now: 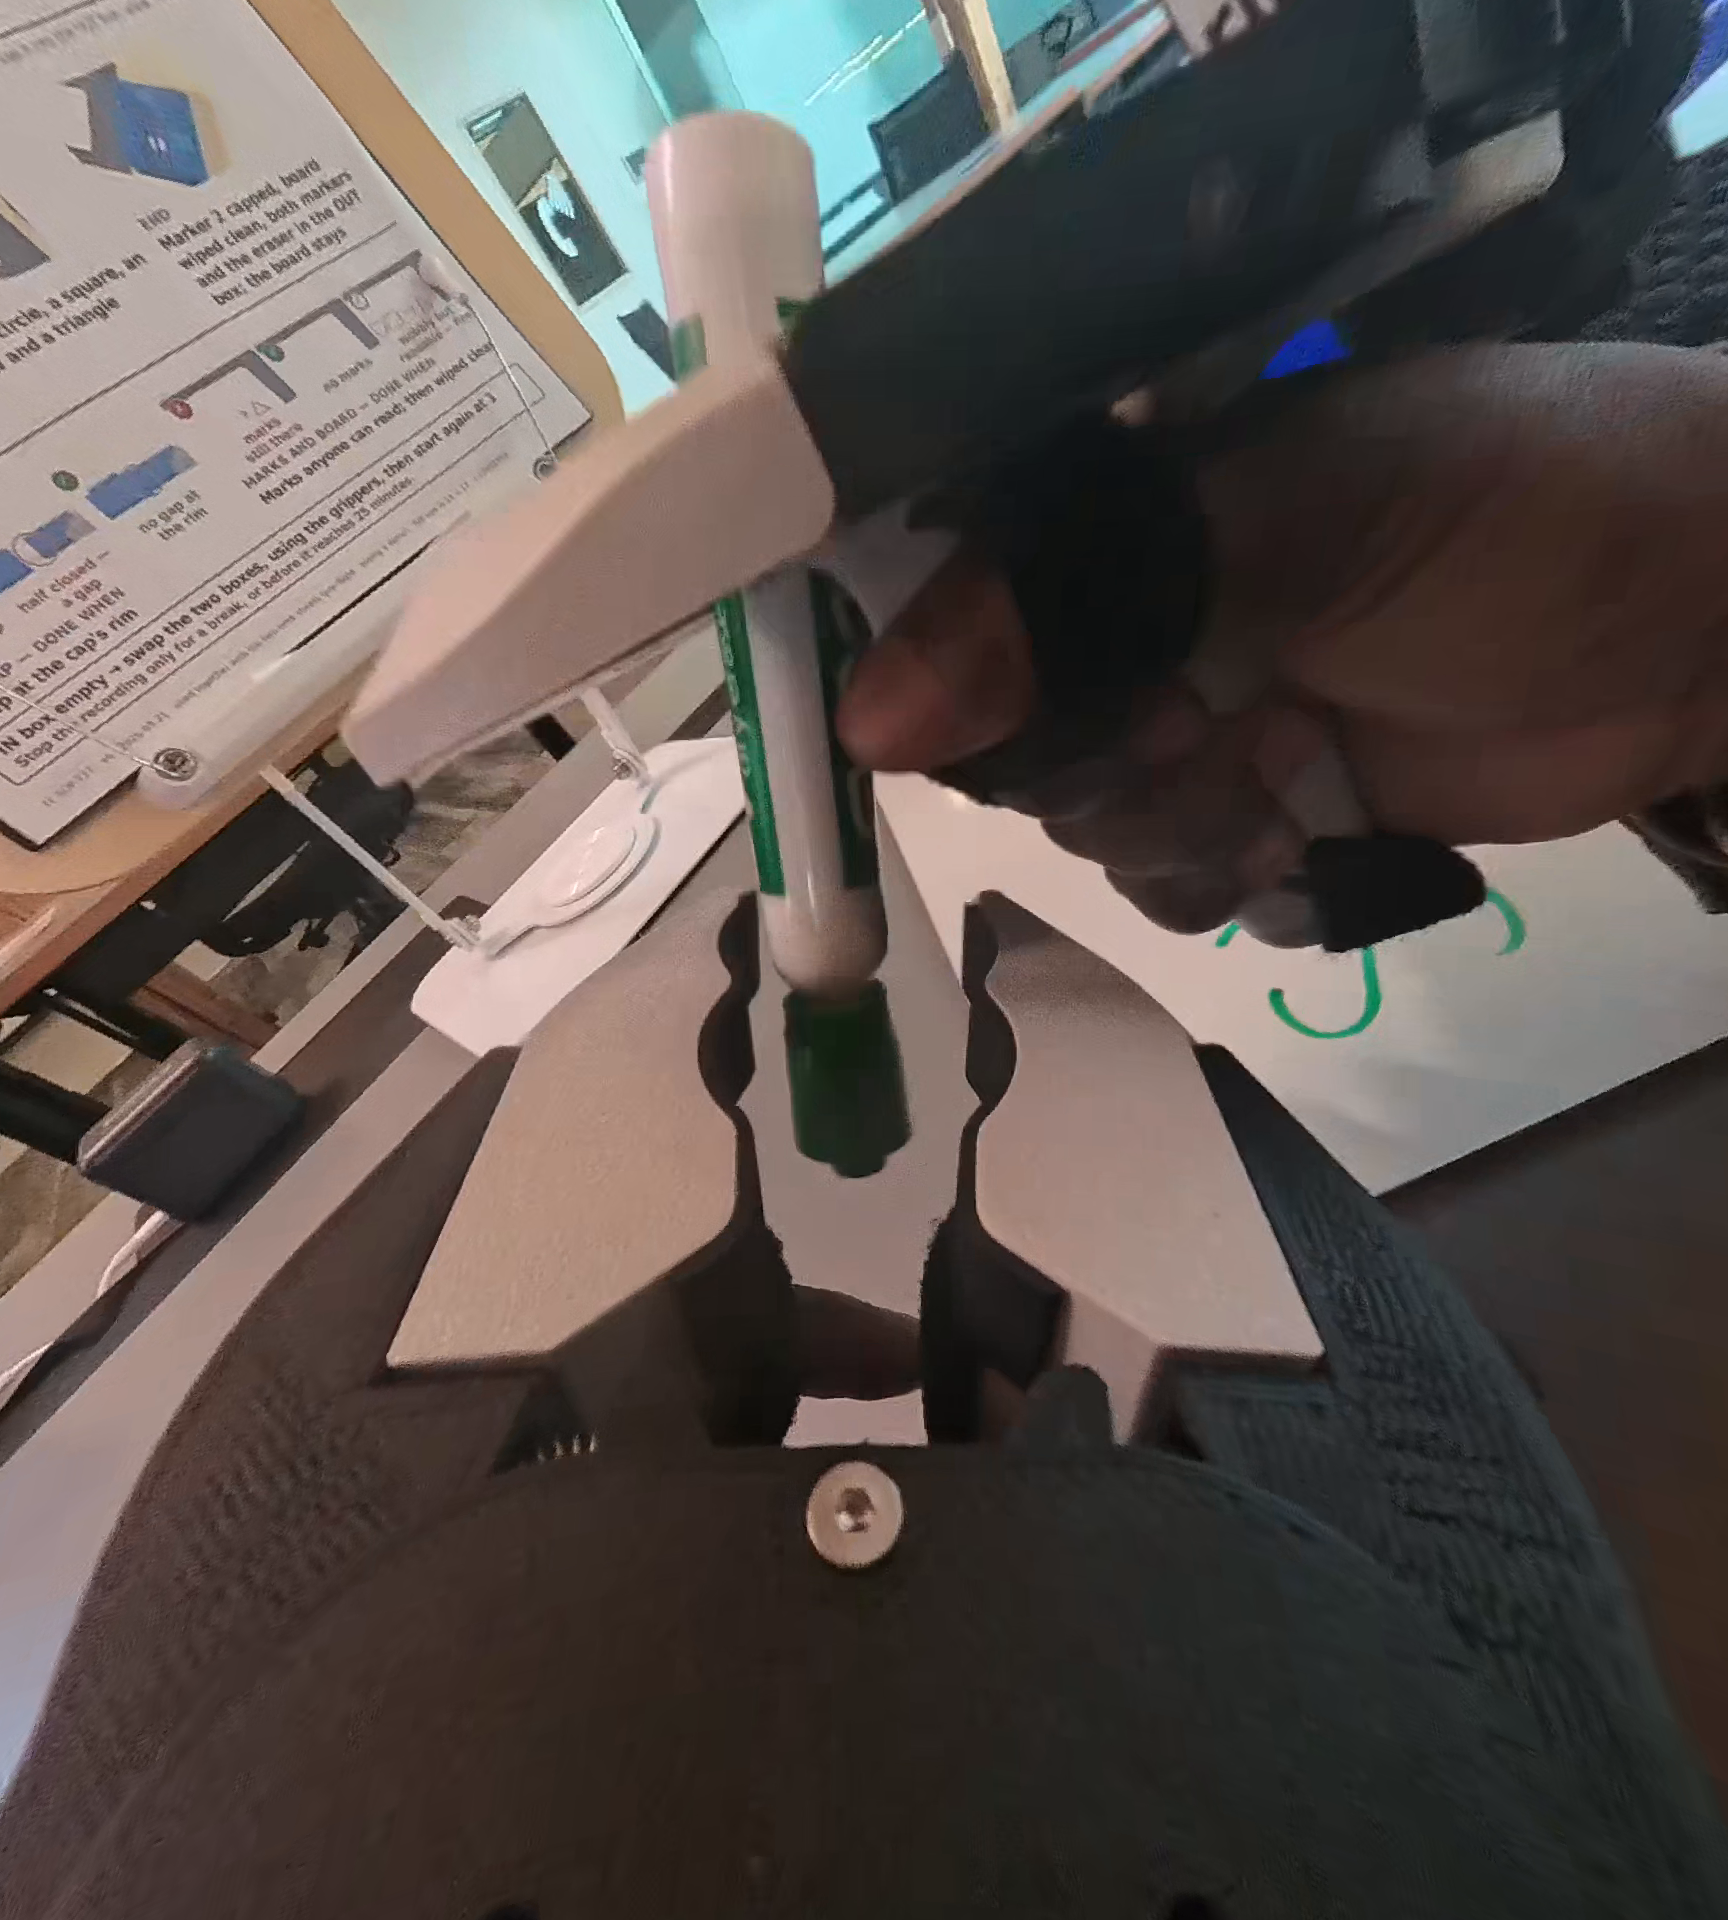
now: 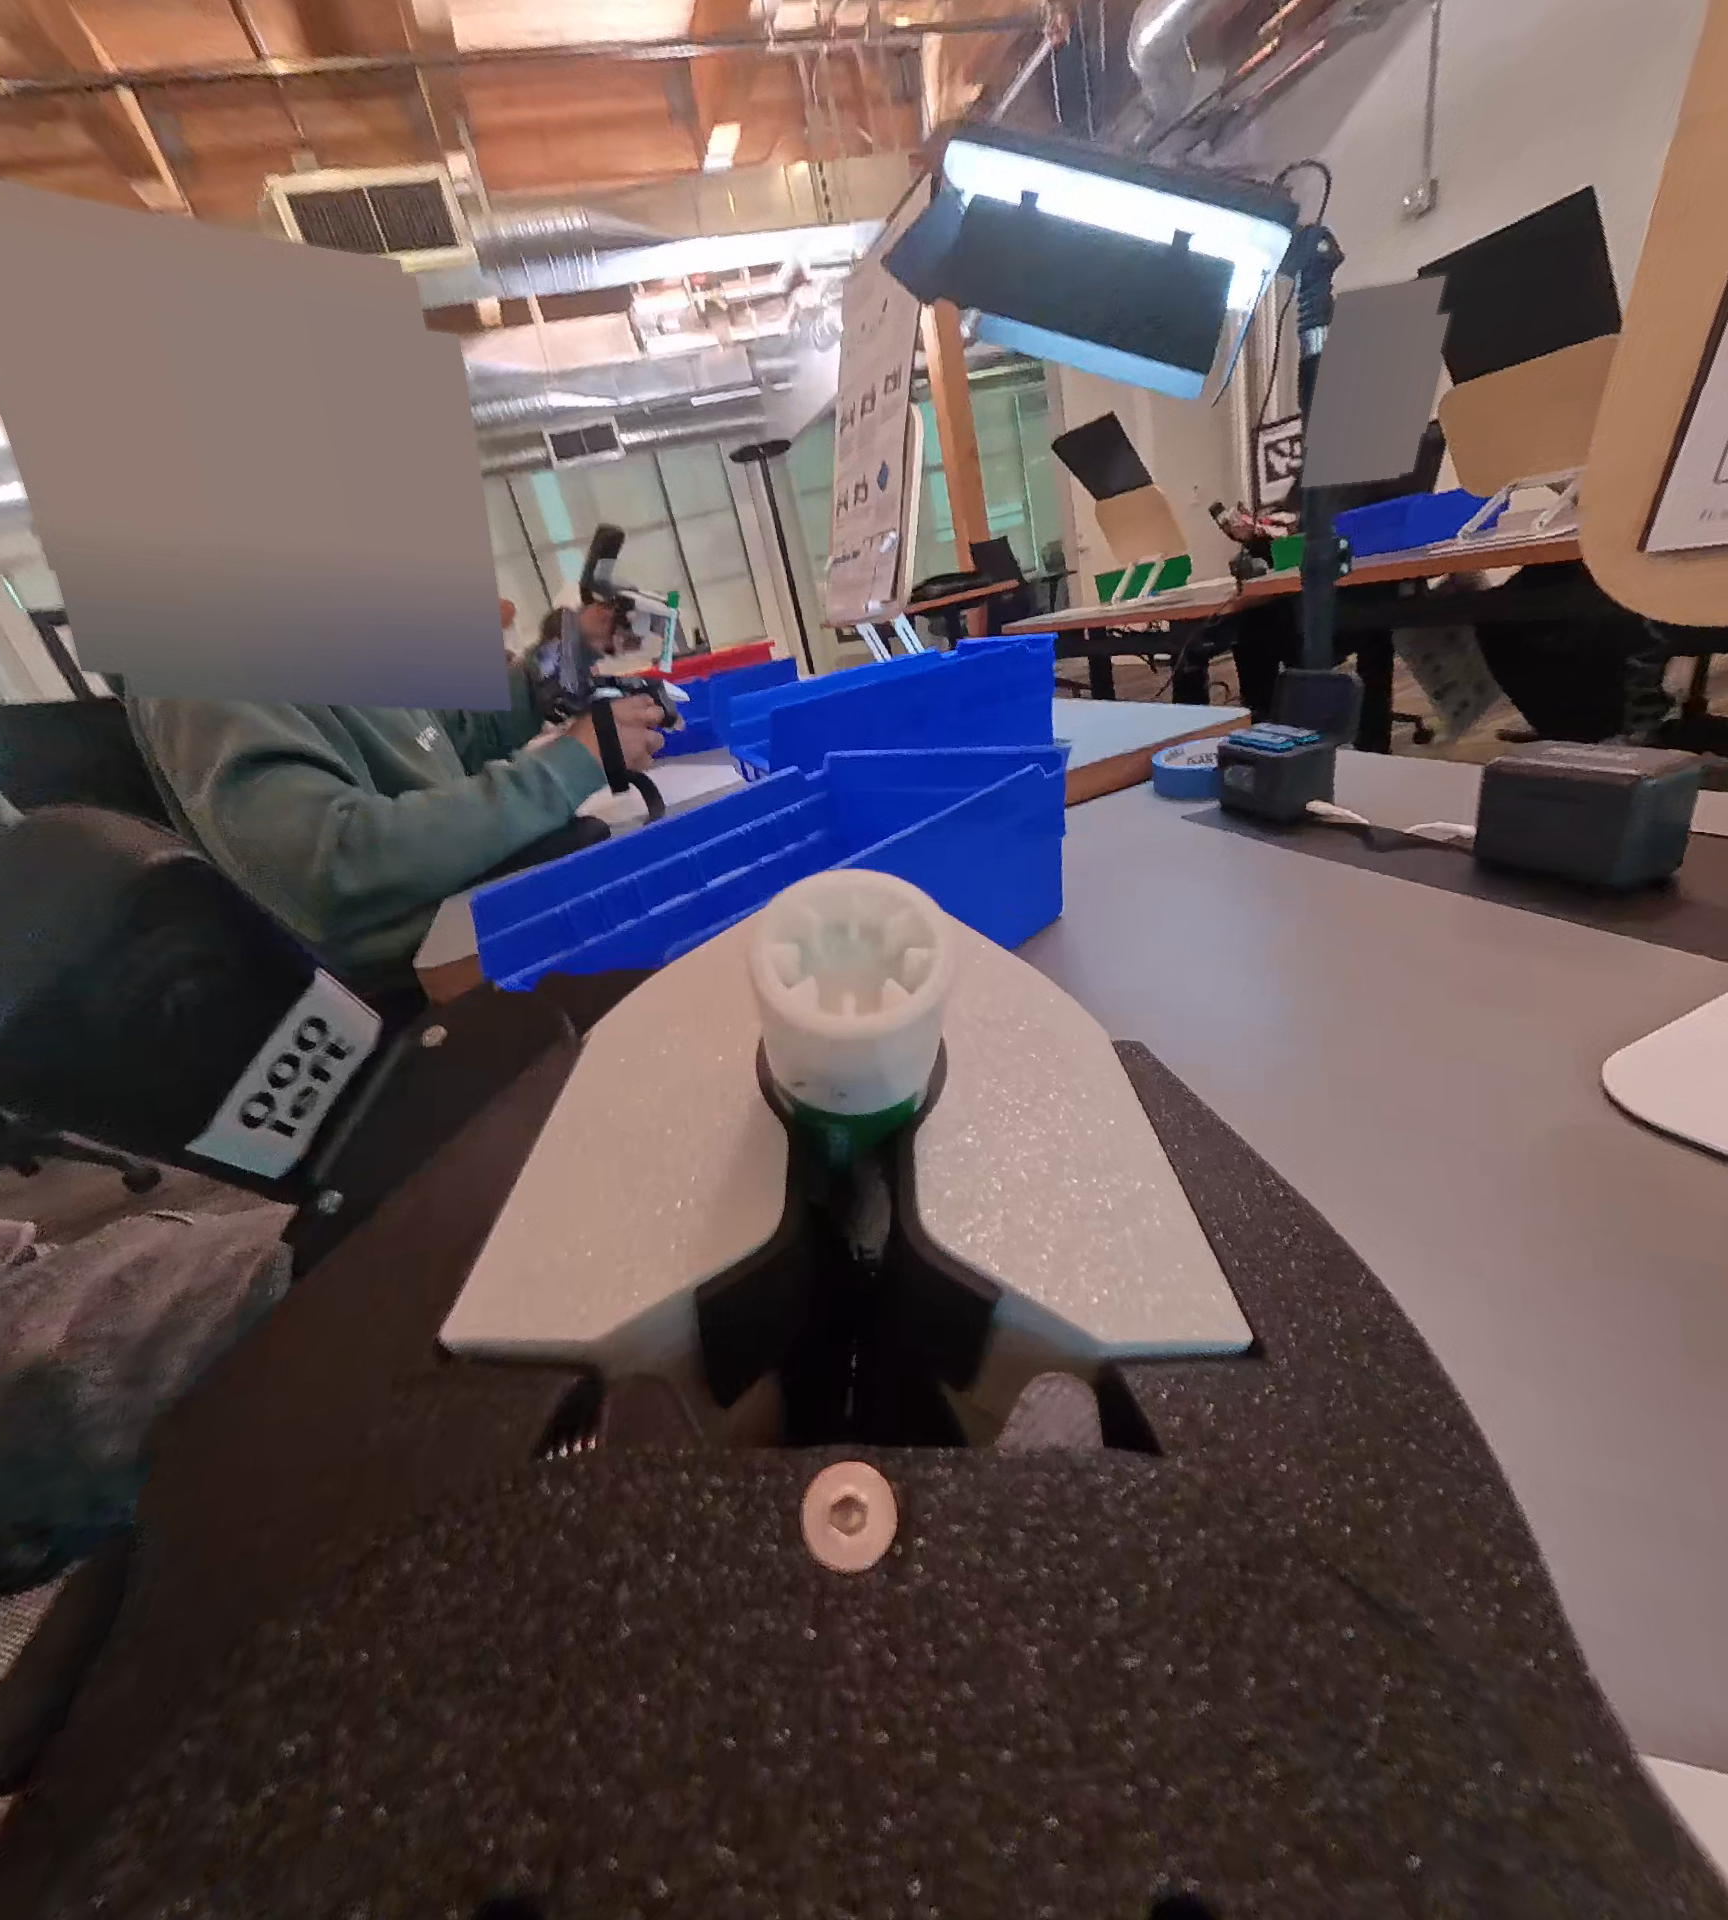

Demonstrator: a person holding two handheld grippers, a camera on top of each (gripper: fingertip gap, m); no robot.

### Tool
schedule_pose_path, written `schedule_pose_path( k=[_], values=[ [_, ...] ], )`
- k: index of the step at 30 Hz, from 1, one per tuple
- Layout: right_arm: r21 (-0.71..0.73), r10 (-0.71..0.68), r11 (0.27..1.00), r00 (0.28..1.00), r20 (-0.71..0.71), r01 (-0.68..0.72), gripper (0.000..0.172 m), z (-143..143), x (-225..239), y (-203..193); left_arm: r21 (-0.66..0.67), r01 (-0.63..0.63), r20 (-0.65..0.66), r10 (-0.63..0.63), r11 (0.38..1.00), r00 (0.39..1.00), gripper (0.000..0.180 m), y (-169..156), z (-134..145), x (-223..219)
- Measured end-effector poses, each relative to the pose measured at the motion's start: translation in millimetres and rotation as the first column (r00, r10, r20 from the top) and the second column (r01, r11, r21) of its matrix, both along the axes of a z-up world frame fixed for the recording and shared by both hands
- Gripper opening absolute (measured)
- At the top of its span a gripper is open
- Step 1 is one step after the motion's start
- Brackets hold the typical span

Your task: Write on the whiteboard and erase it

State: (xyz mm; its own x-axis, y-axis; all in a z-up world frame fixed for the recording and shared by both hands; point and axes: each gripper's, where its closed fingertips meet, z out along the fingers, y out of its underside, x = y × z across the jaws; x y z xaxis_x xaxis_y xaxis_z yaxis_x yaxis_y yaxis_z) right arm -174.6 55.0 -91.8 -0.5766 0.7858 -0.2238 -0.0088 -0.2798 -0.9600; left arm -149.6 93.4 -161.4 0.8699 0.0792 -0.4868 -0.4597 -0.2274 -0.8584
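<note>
In the left wrist view a white marker (image 1: 787,727) with a green label stands upright, with its green cap (image 1: 844,1081) on its lower end. My right gripper (image 2: 855,1003) is shut on the marker's barrel, and the barrel's white ribbed end (image 2: 849,966) pokes out past its fingers. It also shows in the left wrist view (image 1: 611,561), held by a hand (image 1: 1411,623). My left gripper (image 1: 860,925) is open. The cap hangs between its fingers (image 1: 621,1122) with a gap on each side. The whiteboard (image 1: 1462,1039) lies behind, with green marks (image 1: 1327,997) on it.
An instruction sheet on a wooden stand (image 1: 216,364) rises at the left, over its white base plate (image 1: 579,883). Blue bins (image 2: 818,842), a blue tape roll (image 2: 1184,771) and dark boxes (image 2: 1587,821) stand on the grey table (image 2: 1359,1039). A person (image 2: 340,810) works at the neighbouring table. My hands' fingertips stand some 8 cm from each other.
</note>
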Motion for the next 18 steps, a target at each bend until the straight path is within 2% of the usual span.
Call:
schedule_pose_path(
  k=[4,8,18],
  values=[
    [-0.143,0.090,0.986,0.996,-0.014,-0.091,0.012,13,9,0,-0.018,0.000,0.089,0.002,1.000,0.996,0.023,1,-5,-2],
    [-0.133,0.108,0.985,0.994,-0.018,-0.110,0.012,13,12,-1,-0.008,0.050,0.152,-0.049,0.999,0.987,0.014,2,-5,5],
    [-0.134,0.112,0.984,0.993,-0.039,-0.117,0.012,14,15,4,-0.007,0.092,0.233,-0.088,0.996,0.968,0.014,5,-8,10]
  ],
)
